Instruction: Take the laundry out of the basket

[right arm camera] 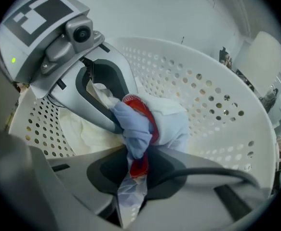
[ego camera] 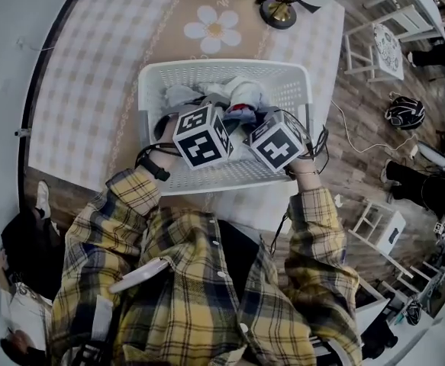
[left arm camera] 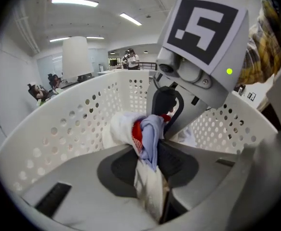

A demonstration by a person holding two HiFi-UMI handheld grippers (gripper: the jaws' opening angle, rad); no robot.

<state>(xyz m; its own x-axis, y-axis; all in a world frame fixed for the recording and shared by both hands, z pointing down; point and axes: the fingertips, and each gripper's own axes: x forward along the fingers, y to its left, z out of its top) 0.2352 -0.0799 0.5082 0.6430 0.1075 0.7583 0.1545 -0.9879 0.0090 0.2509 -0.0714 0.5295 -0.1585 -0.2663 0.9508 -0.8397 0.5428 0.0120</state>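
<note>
A white perforated laundry basket (ego camera: 222,67) stands on the table in front of me, with a pile of pale laundry (ego camera: 241,94) inside. Both grippers reach down into it, side by side. My left gripper (left arm camera: 150,177) is shut on a bunched bundle of white, light-blue and red cloth (left arm camera: 147,136). My right gripper (right arm camera: 133,177) is shut on the same bundle (right arm camera: 136,129) from the opposite side. Each gripper view shows the other gripper just behind the cloth, nearly touching. In the head view the marker cubes (ego camera: 201,136) hide the jaws.
The basket sits on a checked tablecloth (ego camera: 85,90). A flower-shaped mat (ego camera: 214,27) and a dark lamp base (ego camera: 278,12) lie beyond it. White chairs (ego camera: 378,48), a helmet (ego camera: 405,111) and a small stool (ego camera: 378,223) stand on the wooden floor at the right.
</note>
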